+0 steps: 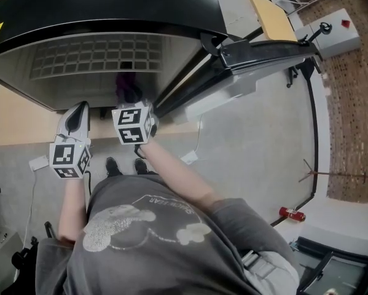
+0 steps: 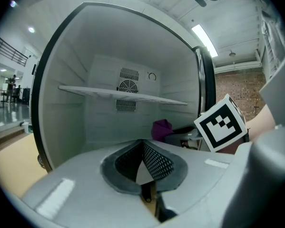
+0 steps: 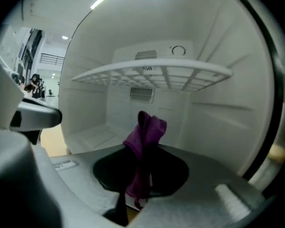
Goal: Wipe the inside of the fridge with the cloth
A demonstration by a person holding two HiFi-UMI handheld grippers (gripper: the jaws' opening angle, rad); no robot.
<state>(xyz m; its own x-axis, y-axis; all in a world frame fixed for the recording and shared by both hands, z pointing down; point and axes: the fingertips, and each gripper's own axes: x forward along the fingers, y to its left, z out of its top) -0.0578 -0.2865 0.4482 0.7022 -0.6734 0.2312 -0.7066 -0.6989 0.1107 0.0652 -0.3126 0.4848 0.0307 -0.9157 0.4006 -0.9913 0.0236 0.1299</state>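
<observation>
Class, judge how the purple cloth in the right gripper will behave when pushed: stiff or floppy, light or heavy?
Probably floppy: the purple cloth bunches and droops from the right gripper. Likely light: its top fold stands unsupported. It should flatten against the fridge wall.

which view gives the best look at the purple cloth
The right gripper view: the cloth fills the middle, pinched upright in the right tongs before the open fridge. The left gripper view shows only a small purple lump; the head view, a dim purple patch inside the fridge.
</observation>
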